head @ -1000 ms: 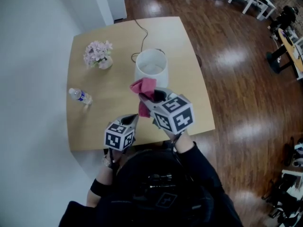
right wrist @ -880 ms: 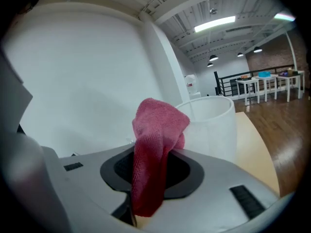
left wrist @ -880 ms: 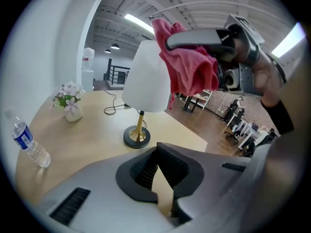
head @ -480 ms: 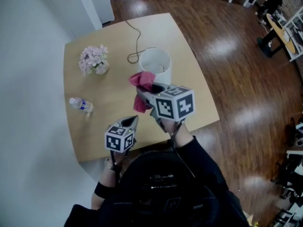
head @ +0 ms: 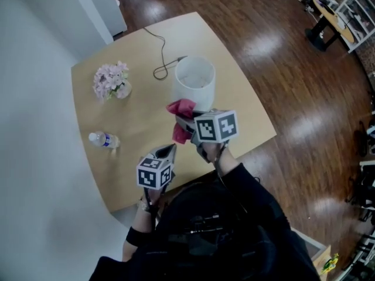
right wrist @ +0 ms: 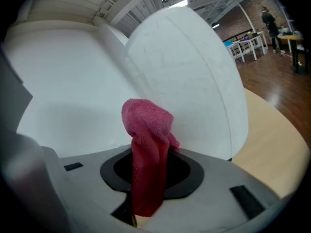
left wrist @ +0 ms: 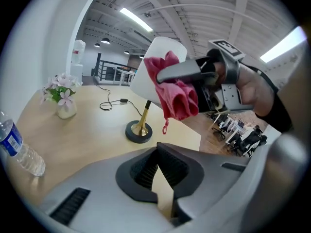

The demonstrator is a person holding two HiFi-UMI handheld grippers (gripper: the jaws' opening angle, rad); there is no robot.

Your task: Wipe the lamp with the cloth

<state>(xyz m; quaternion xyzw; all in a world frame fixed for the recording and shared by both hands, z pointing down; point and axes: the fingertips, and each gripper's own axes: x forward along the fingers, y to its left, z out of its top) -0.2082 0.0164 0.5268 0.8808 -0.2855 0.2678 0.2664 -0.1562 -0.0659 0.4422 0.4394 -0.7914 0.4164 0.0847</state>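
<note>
In the head view, the white drum-shaped lamp shade [head: 194,79] is standing on the pale wooden table [head: 135,119] and hiding its own base. The right gripper [head: 185,123] is pinching the crumpled pink cloth [head: 181,108] just beside the shade's near wall. The cloth may be touching it, but this steep angle is leaving that unclear. The left gripper [head: 169,151] is hovering nearer the person, apart from the lamp.

In the left gripper view, its jaws are pressing together at the tips with nothing between them. The cloth is covering part of the shade, above the black round base [left wrist: 139,131].

In the right gripper view, the shade is filling the background and running off the frame, while the jaws are clamping the cloth's lower folds.
</note>
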